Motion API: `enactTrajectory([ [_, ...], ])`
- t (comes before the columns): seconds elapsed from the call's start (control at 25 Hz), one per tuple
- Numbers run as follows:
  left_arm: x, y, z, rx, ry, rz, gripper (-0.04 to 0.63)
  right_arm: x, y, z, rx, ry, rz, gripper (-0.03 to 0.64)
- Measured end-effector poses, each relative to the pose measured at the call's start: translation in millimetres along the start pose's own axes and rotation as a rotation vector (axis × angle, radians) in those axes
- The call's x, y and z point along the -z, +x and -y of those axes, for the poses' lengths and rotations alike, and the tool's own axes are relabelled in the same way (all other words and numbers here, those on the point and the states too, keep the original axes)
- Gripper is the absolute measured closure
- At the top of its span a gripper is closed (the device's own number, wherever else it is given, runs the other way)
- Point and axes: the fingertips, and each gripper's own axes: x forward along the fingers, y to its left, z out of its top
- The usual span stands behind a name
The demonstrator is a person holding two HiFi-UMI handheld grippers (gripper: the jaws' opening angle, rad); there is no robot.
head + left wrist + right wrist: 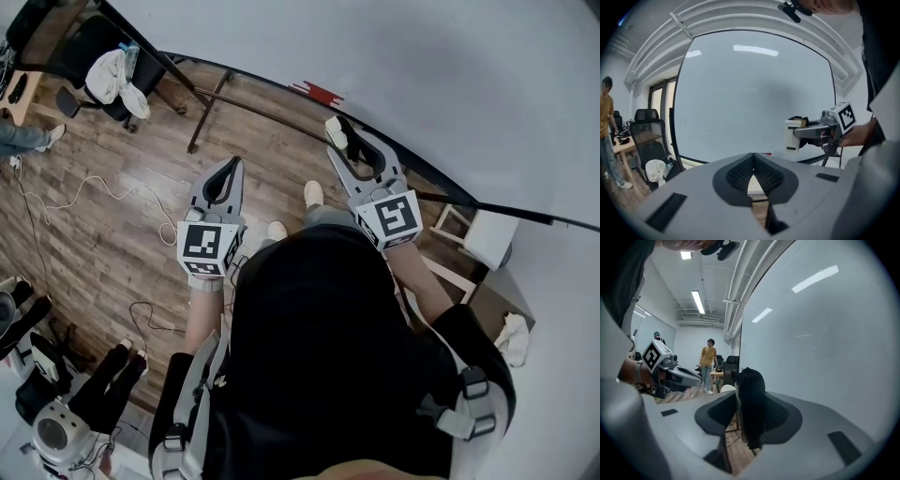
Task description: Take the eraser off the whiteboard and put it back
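The whiteboard [422,84] fills the upper right of the head view and stands straight ahead in the left gripper view [750,93]. My right gripper [339,139] is shut on the eraser [336,133], a white block with black felt. The eraser [792,136] hangs in front of the board's lower right part; whether it touches the board I cannot tell. In the right gripper view the dark eraser [751,399] sits clamped between the jaws, with the whiteboard [825,343] close on the right. My left gripper [231,167] is shut and empty, lower and to the left, its tips meeting [753,155].
A black office chair with a white cloth [112,75] stands at the far left by a desk. Cables [94,197] trail over the wooden floor. A red item [319,92] lies at the board's lower edge. A white stool [478,234] is on the right. A person in yellow [708,362] stands far off.
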Motion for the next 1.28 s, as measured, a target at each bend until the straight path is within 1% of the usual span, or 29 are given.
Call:
enactTrajectory([
  [0.36, -1.4, 22.7, 33.6, 0.085, 0.03, -0.025, 0.586, 41.2, -38.6, 45.7, 0.153, -0.011, -0.076, 0.448],
  [0.84, 0.0, 50.8, 73.5, 0.203, 0.072, -0.063, 0.586, 106.3, -84.4, 86.9, 0.316, -0.037, -0.213, 0.448],
  [1.28, 1.9, 78.1, 101.0, 0.281, 0.103, -0.097, 0.586, 169.0, -114.5, 122.1, 0.422, -0.075, -0.349, 0.448],
])
